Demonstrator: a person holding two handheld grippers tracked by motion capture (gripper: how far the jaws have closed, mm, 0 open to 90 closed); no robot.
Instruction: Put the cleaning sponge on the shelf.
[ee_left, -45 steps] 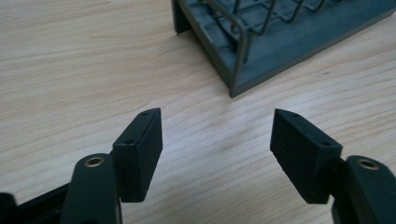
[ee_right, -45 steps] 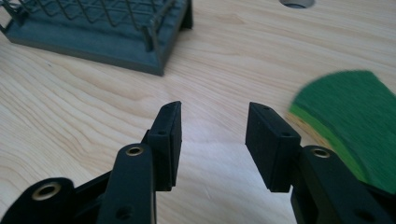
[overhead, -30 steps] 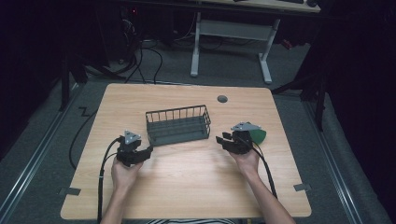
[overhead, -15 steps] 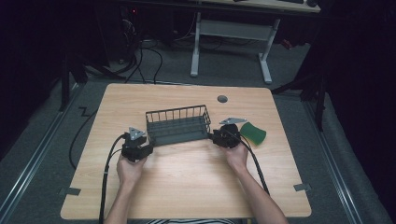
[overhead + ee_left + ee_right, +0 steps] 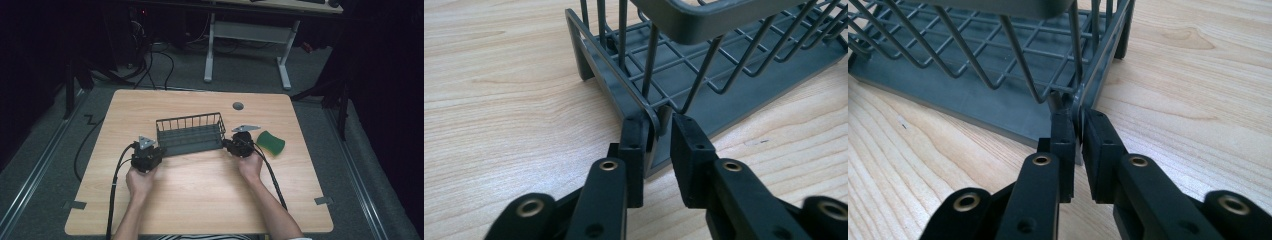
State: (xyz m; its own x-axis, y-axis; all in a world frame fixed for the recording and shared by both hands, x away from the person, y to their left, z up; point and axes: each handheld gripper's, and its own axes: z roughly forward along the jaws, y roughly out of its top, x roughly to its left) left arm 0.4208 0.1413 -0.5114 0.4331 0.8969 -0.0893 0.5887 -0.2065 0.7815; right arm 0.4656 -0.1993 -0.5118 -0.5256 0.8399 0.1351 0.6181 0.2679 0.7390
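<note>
Left gripper sits at the near left corner of the dark grey wire basket. Its jaws straddle the corner's bottom rim: one jaw touches the rim on the outside, the other is inside with a small gap showing, so the jaws are a little apart and not yet pressed onto the rim. In the high view the left gripper is held by the left hand, just beside the basket's left end, cable trailing back toward the table edge.

Right gripper is at the near right corner of the basket. Its jaws are pressed together on the corner's thin rim, one jaw each side, no gap visible, pinching it. In the high view the right gripper touches the basket's right end, held by the right hand.

Basket stands upright near the middle of the wooden table, slightly toward the far side, long side facing the person, between the two grippers. Wire walls, grid floor, nothing visible inside.

Green sponge lies on the table just right of the right gripper, apart from the basket. Round grey grommet in the tabletop beyond the basket's right end. White-legged desk stands on the floor beyond the table.
</note>
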